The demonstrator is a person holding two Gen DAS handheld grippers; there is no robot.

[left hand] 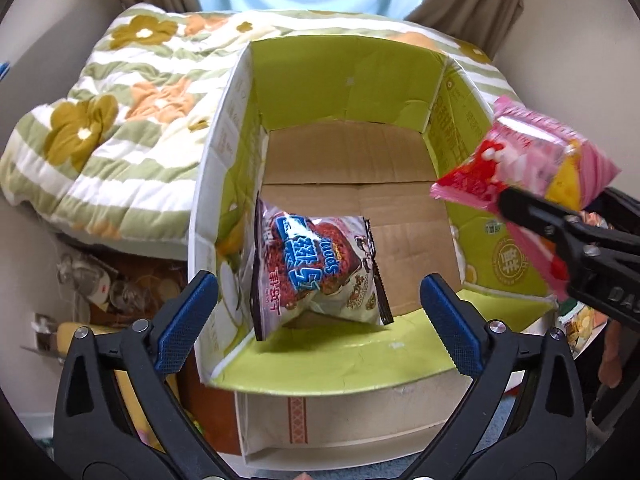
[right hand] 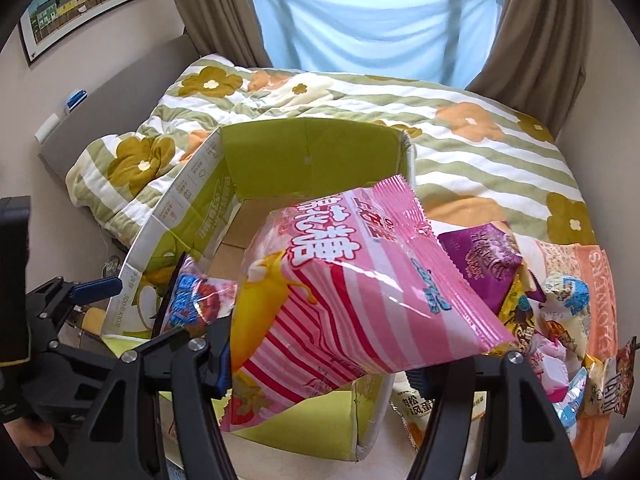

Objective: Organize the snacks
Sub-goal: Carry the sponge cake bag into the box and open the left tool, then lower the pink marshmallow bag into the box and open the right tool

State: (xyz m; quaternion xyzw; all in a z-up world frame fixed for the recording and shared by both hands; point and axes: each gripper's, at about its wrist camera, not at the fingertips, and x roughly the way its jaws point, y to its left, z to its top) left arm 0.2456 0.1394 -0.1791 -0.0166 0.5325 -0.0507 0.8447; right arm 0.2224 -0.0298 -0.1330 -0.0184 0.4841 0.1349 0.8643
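An open cardboard box with green flaps stands on the bed; it also shows in the right wrist view. A white and red snack bag leans inside the box at its near left, also seen in the right wrist view. My left gripper is open and empty just above the box's near edge. My right gripper is shut on a pink striped snack bag and holds it over the box's right side; the bag also shows in the left wrist view.
A floral striped quilt covers the bed behind and left of the box. A pile of several snack packets lies right of the box. Clutter lies on the floor at the left. Curtains hang beyond.
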